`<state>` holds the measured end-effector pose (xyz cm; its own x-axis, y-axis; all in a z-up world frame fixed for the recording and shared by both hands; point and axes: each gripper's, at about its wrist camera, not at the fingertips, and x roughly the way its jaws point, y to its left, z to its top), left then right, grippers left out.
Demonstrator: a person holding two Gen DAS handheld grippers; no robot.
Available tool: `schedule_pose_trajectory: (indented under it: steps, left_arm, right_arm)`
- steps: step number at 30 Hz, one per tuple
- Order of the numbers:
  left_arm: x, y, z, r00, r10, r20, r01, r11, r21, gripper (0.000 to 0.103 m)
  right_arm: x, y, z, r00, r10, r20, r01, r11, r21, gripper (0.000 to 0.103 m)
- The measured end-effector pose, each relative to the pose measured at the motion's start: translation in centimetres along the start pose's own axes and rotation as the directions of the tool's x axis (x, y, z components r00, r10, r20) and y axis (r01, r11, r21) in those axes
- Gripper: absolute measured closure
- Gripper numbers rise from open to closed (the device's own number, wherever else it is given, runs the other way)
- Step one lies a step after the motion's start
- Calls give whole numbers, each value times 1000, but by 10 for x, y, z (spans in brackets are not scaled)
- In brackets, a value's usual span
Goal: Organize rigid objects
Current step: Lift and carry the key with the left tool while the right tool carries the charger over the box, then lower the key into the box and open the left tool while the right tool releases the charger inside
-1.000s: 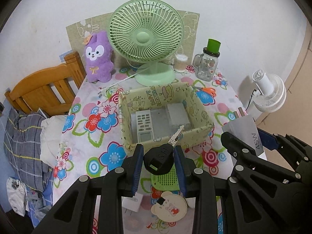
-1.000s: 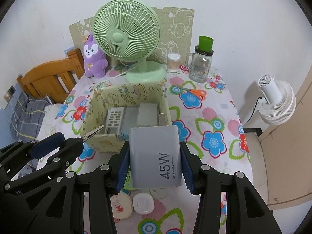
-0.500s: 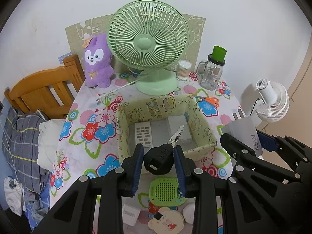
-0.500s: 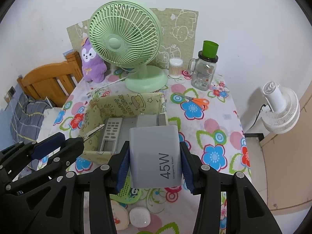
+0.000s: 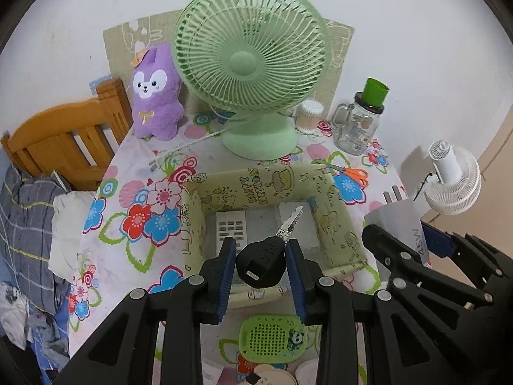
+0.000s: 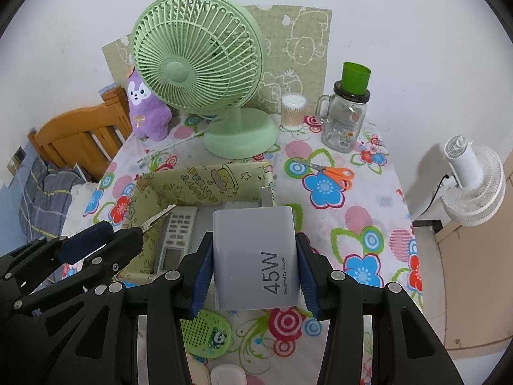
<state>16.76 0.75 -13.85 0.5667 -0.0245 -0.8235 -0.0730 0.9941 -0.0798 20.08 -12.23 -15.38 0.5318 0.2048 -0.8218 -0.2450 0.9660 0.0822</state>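
Note:
My left gripper (image 5: pixel 260 264) is shut on a black-headed key (image 5: pixel 263 260), its silver blade pointing over the yellow-green storage box (image 5: pixel 256 183). My right gripper (image 6: pixel 255 268) is shut on a pale grey 45W charger (image 6: pixel 256 253), held above the box's right wall (image 6: pixel 267 176). Inside the box lie a white remote control (image 5: pixel 231 224) and a grey block (image 5: pixel 307 215). In the right wrist view the remote (image 6: pixel 176 240) shows left of the charger, with the left gripper (image 6: pixel 128 234) and key blade (image 6: pixel 158 218) over the box's left side.
A green desk fan (image 5: pixel 253 73), a purple plush (image 5: pixel 155 96), a cotton-swab jar (image 5: pixel 308 115), a glass mug jar with green cup (image 5: pixel 357 125) and orange scissors (image 5: pixel 351 173) stand behind the box. A green perforated case (image 5: pixel 272 338) lies near the front edge. A wooden bed frame (image 5: pixel 64 141) is left, a white fan (image 5: pixel 455 179) right.
Both grippers have moved forward toward the box and fan with their objects still held; the box now lies directly under them and the fan looks larger.

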Motion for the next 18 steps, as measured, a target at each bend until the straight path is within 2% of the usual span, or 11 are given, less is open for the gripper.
schedule_pose_trajectory:
  steps: [18]
  left_arm:
    - [63,-1,12,998,17,-60,-17,1000,-4,71]
  right_arm:
    - [44,-13,15,999,-9,-48,8,1000,-25,52]
